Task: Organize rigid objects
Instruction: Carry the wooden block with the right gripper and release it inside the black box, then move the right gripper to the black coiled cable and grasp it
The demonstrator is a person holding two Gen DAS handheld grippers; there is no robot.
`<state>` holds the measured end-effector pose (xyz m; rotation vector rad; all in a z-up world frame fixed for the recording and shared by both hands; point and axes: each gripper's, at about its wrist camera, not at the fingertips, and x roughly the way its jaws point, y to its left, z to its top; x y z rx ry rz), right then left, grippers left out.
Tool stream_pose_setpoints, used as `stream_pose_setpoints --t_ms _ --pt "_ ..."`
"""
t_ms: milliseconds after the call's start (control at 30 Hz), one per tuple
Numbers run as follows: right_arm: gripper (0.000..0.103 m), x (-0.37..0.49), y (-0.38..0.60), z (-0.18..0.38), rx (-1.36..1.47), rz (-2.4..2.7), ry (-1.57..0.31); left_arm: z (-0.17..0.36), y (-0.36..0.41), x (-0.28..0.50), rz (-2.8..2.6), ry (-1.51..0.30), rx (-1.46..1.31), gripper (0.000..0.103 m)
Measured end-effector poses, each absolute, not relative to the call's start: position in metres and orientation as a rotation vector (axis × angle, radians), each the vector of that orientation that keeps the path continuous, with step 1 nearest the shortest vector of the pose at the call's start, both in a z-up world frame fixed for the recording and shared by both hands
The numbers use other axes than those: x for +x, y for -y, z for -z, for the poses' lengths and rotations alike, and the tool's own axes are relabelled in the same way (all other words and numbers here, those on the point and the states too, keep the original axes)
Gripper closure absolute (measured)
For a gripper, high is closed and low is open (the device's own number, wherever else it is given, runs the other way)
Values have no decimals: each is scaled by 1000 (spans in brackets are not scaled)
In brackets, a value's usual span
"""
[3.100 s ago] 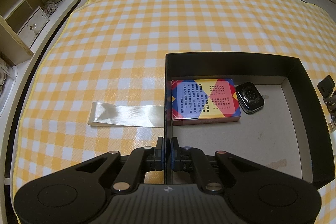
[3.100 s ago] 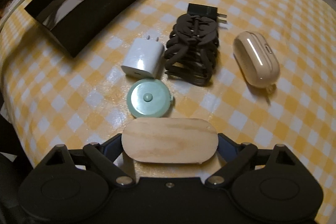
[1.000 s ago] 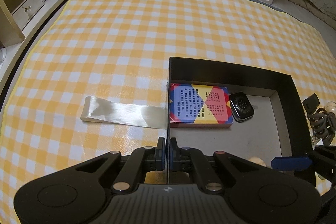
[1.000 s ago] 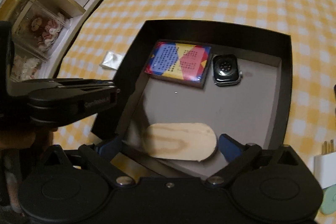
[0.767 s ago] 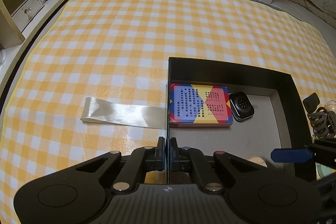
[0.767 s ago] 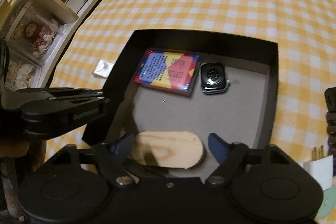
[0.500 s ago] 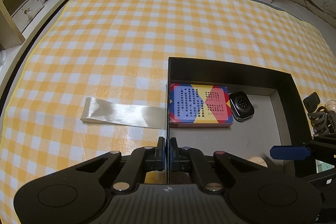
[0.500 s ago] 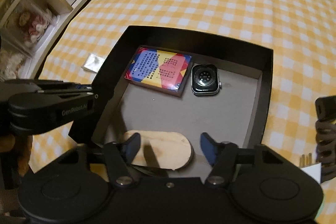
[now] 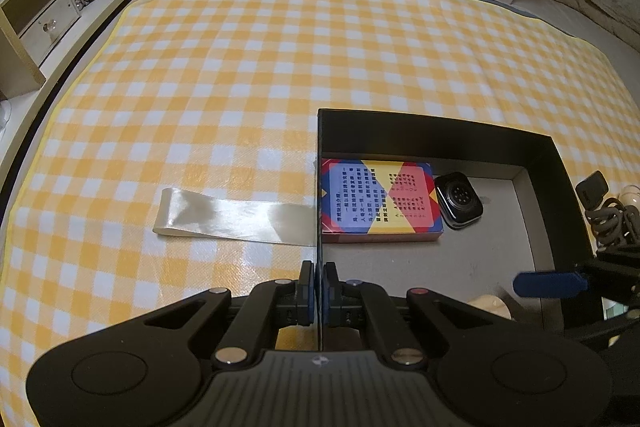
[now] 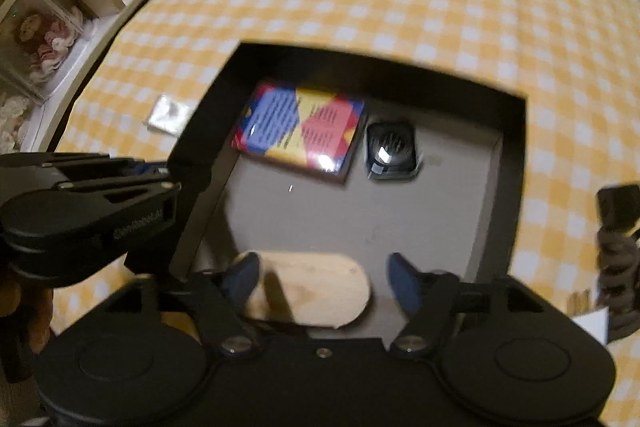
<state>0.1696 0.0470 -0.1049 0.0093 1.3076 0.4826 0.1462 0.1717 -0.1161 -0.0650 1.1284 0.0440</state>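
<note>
— Gingham first: how much of the yellow-checked cloth (image 9: pixel 248 75) lies bare?

— Most of it. Beyond the far wall of the black box (image 9: pixel 436 131) and to its left the cloth runs open to a white panelled board at the far edge and to shelving along the left side. A shiny ribbon strip (image 9: pixel 232 213) lies flat on the cloth, one end against the box's left wall.

— And inside the box?

— The grey floor is open through the middle. A colourful printed card box (image 9: pixel 380 201) sits in the far left corner against the left wall, and a black watch body (image 9: pixel 458 199) lies just beside its right side. The wooden oval piece (image 10: pixel 316 289) rests flat on the floor at the near edge.

— What lies past the right wall?

— A dark coiled cable and a black plug (image 10: pixel 616 207), well apart from the watch, with a white charger at the frame's edge.

— How are the tools posed?

— The left hand-held gripper (image 9: pixel 315 295) is clenched on the box's left wall, one finger each side, pointing along it. The right hand-held gripper (image 10: pixel 324 281) hangs over the near edge, tilted down, released: its blue fingertips (image 10: pixel 240 277) stand spread on either side of the wooden oval piece with a gap at each end. That view is blurred.
</note>
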Motion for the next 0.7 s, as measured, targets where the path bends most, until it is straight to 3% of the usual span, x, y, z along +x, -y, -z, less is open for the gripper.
stream_pose_setpoints --t_ms 100,233,700 --pt "27 167 -53 104 50 -528 -1326 117 -170 147 -47 -1128 -63 99" --pt "48 161 -63 105 92 -596 -1350 117 -163 148 -47 -1129 -66 99" --pt "48 155 -48 89 120 -624 -1307 117 -166 147 -50 -1129 -63 99"
